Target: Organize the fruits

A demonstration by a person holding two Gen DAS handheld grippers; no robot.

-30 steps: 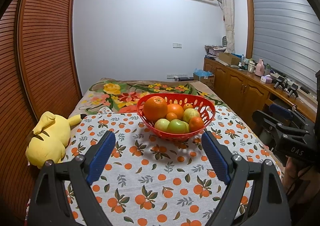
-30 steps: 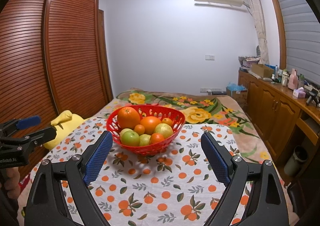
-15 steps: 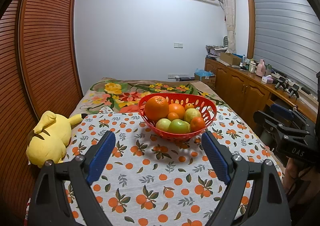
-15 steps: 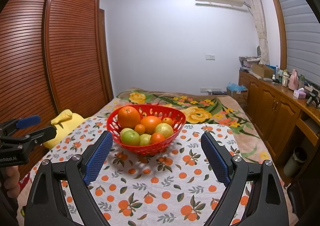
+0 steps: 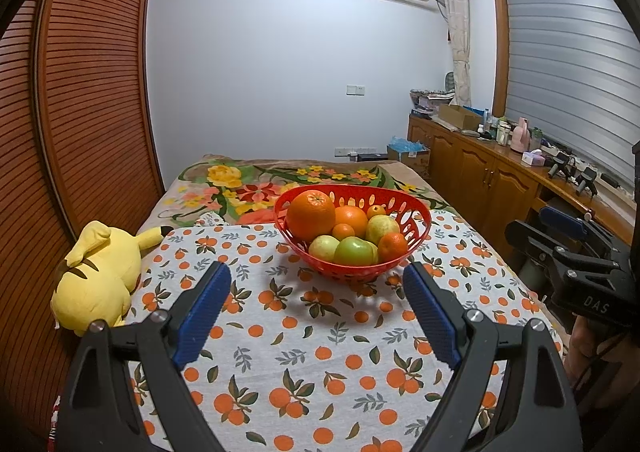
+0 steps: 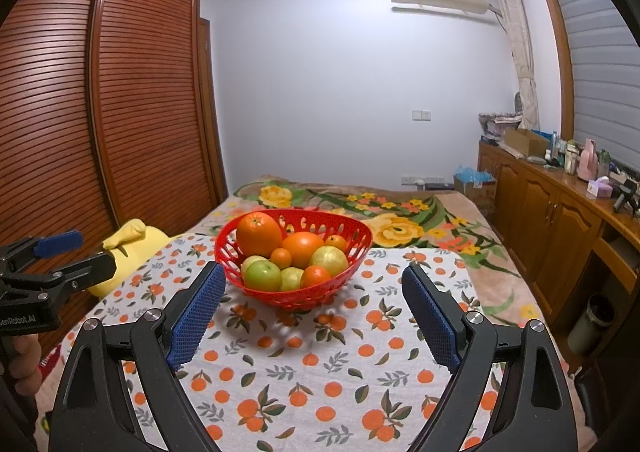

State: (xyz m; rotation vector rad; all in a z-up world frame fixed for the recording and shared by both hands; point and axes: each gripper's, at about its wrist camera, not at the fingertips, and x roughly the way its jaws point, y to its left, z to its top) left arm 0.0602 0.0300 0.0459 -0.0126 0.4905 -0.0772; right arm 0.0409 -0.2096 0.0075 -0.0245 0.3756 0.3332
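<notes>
An orange-print cloth [image 5: 320,352] covers the surface; on it stands the red basket [image 5: 416,230] heaped with oranges and green apples. Short of it, left tool [image 5: 316,296] and right tool [image 6: 312,292] both hang spread wide, pinching nothing

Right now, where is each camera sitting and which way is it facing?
Left wrist: sits behind the open left gripper, facing the red basket on the orange-print cloth; right gripper at right edge.
Right wrist: behind the open right gripper, basket ahead left; left gripper and a hand at left.
Shared: basket, cloth, yellow plush.
</notes>
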